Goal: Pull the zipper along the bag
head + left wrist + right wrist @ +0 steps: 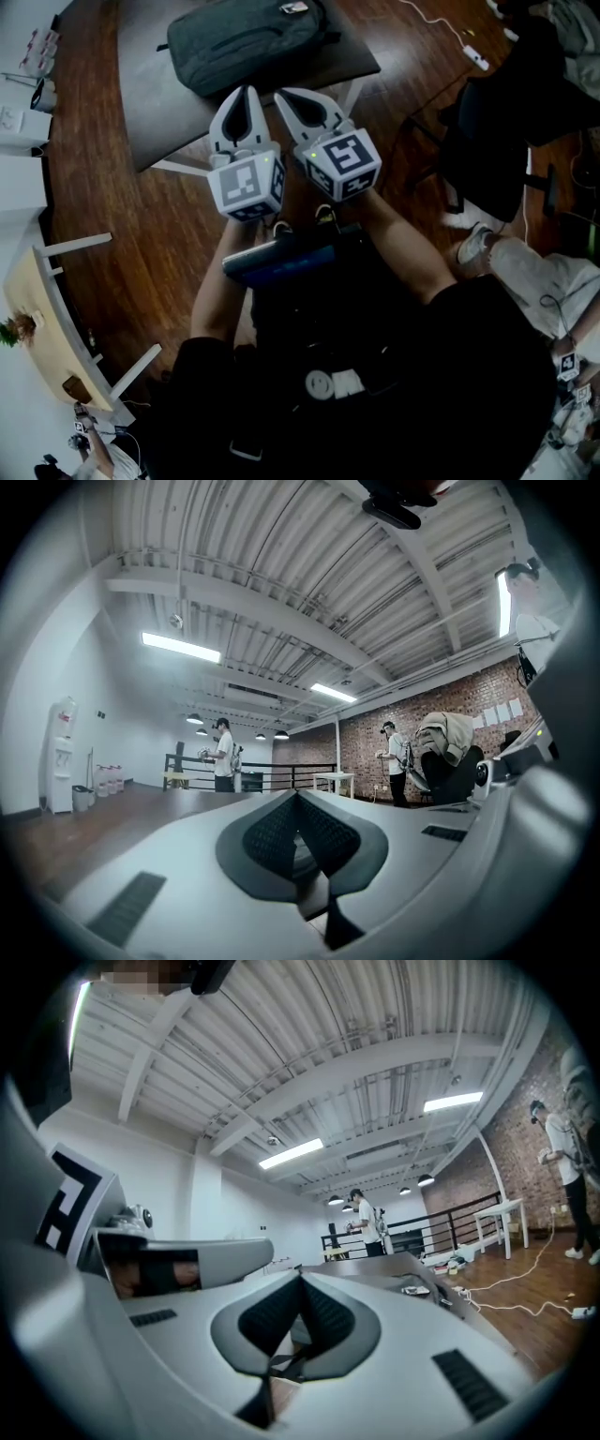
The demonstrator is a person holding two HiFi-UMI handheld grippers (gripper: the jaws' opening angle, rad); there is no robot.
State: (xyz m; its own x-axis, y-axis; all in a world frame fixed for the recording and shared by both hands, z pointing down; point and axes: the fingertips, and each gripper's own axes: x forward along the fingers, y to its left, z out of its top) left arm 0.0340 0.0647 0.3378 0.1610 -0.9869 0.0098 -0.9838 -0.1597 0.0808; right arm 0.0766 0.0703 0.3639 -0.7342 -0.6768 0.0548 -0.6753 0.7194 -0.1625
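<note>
A dark grey backpack (248,42) lies on a dark table (150,108) at the top of the head view; I cannot make out its zipper. Both grippers are held up in the air short of the table's near edge, side by side, pointing toward the bag and apart from it. The left gripper (246,96) is shut with nothing between its jaws. The right gripper (298,101) is also shut and empty. In the left gripper view the left gripper (298,797) aims at the ceiling and far wall, as does the right gripper (300,1279) in its own view.
A black chair (487,141) stands right of the table. A white power strip (476,58) with its cable lies on the wooden floor. A pale wooden table (37,309) is at the left. A seated person's white shoe (476,244) shows at the right.
</note>
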